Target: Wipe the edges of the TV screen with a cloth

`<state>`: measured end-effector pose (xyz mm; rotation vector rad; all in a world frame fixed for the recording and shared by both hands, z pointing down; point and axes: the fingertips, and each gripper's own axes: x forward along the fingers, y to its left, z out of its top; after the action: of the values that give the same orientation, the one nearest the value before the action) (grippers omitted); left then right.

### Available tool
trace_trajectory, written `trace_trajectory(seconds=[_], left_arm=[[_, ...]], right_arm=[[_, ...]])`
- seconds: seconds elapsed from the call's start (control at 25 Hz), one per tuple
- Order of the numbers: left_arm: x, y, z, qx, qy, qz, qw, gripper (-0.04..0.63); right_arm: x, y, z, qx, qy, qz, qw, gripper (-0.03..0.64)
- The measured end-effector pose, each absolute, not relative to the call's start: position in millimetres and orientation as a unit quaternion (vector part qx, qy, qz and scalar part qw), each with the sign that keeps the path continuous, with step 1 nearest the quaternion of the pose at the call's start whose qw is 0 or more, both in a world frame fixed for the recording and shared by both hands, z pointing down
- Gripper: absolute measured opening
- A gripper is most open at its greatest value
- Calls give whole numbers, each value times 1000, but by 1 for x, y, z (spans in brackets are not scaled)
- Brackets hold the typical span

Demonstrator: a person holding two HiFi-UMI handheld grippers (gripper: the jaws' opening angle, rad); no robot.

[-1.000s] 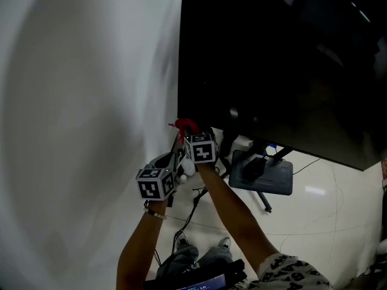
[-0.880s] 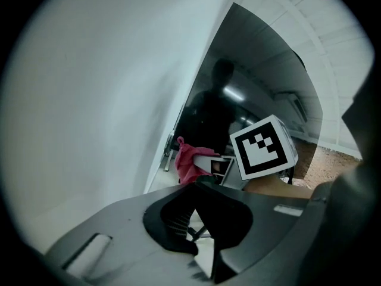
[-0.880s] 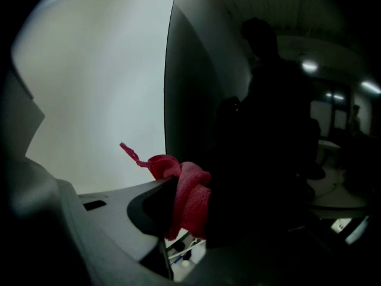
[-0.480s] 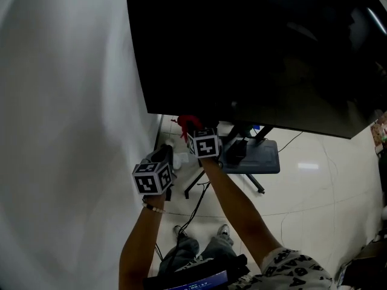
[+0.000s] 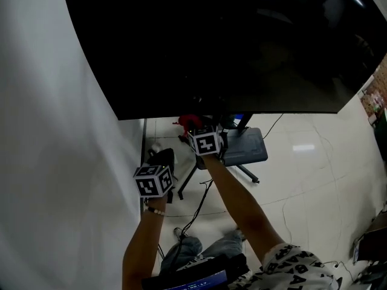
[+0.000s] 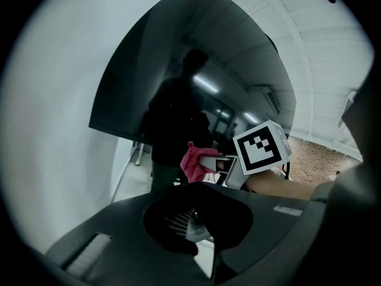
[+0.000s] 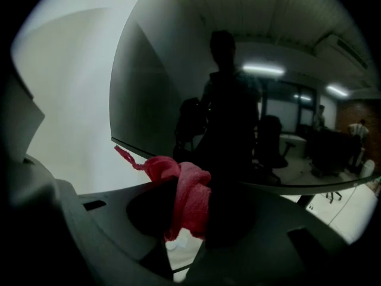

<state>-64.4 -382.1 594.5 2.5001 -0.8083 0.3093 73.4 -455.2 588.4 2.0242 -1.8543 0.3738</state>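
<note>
**Patterned sleeve, beaded wrist, marker cubes**

Wears a short sleeve (image 5: 289,268) of white fabric printed with black shapes, and blue-grey jeans (image 5: 198,252). Shows a thin bracelet (image 5: 155,210) of pale beads at the left wrist. Carries a left gripper (image 6: 199,216) and a right gripper (image 7: 190,210) of dark grey moulded plastic, with rounded black jaws. Topped by a left cube (image 5: 153,181) and a right cube (image 5: 204,142), white, with black square markers on every visible face.
</note>
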Motion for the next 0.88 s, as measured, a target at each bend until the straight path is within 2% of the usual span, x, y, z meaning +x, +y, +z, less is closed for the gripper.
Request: trace_trajectory(seconds=[0.2,0.88], left_arm=[[-23,-368,587,925,-274,127,229,-15],[163,-283,581,935,-217,152,237,-15]], right_arm=[[122,-432,589,735,-639,135,184,132],[340,-316,594,781,-573,168,181,132]])
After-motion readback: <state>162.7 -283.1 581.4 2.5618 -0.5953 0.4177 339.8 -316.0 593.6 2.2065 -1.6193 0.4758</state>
